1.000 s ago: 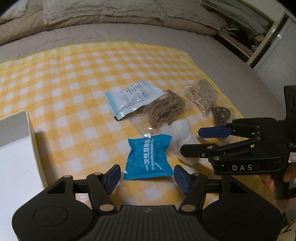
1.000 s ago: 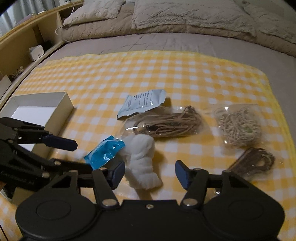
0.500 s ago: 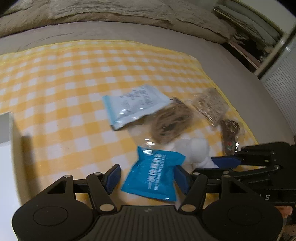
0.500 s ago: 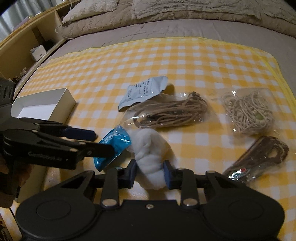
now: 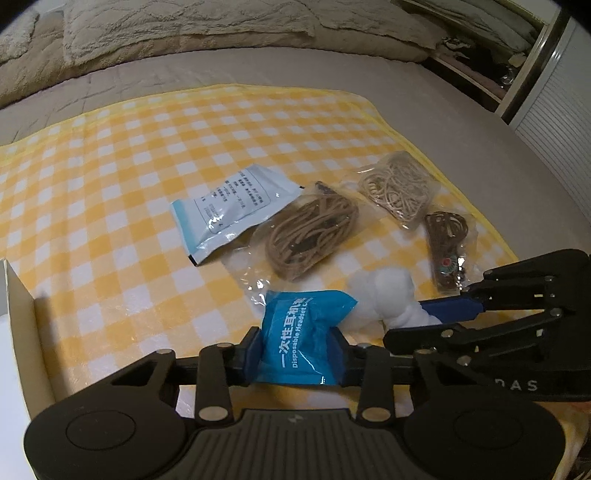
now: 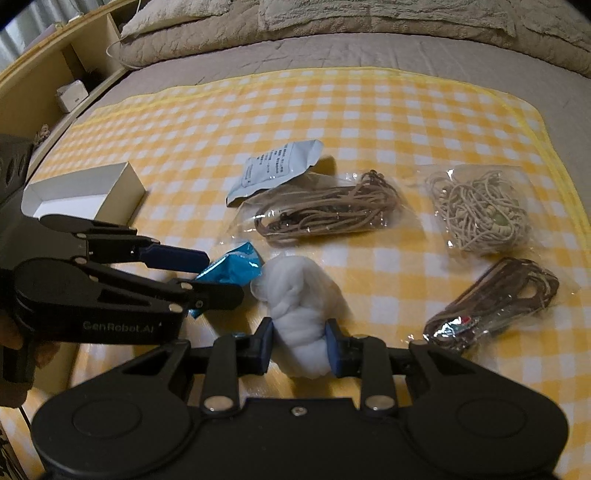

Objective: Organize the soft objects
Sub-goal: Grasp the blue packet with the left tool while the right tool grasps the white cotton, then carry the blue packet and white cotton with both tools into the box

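Note:
My left gripper (image 5: 297,350) is shut on a blue packet (image 5: 301,332) printed "Disposable Headset", low over the yellow checked cloth (image 5: 129,184). My right gripper (image 6: 299,349) is shut on a white cotton wad (image 6: 301,306). The two held things sit side by side and touch. In the right wrist view the left gripper (image 6: 207,273) holds the blue packet (image 6: 232,267). In the left wrist view the right gripper (image 5: 424,321) clamps the cotton wad (image 5: 384,295).
On the cloth lie a pale blue printed sachet (image 5: 232,206), a bag of tan cord (image 5: 310,232), a bag of beige string (image 5: 399,188) and a bag of dark brown cord (image 5: 447,243). An open white box (image 6: 85,192) stands at the left. Pillows (image 5: 184,22) lie beyond.
Both grippers have closed: the left on the blue packet, the right on the cotton wad. Both moved forward and down onto their objects.

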`<move>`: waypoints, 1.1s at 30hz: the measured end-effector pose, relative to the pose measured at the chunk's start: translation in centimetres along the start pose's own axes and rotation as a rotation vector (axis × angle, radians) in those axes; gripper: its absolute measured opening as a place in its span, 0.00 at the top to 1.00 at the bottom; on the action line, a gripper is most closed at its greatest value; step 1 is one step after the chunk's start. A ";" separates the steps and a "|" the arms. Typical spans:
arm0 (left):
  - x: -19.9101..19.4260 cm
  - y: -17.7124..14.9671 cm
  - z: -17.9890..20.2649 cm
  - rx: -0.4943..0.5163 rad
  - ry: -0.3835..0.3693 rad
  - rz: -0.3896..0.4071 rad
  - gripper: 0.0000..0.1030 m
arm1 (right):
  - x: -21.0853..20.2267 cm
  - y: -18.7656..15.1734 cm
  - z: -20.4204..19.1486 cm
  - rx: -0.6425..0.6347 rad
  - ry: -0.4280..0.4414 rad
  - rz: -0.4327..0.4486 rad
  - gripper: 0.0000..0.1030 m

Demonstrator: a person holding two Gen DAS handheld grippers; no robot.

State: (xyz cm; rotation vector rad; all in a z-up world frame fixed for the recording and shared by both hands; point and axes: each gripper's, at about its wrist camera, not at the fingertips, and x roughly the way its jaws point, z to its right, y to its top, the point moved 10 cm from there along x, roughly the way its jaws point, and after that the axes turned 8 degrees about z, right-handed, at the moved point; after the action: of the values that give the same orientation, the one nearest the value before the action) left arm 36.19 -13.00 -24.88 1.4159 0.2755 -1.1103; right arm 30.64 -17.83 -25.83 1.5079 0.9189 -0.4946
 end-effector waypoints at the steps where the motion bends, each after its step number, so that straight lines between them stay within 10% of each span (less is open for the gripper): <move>1: 0.0 -0.1 0.1 0.002 0.000 -0.004 0.62 | -0.1 -0.1 0.1 -0.002 -0.007 -0.002 0.71; 33: -15.2 2.6 -0.5 -0.052 0.099 0.303 0.66 | -11.2 3.9 -2.4 0.069 -0.137 0.261 0.72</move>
State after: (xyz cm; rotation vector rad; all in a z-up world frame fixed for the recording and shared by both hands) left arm 30.65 -6.36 -12.12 1.4150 0.1526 -0.7821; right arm 26.53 -18.15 -14.46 1.6075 0.5934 -0.4365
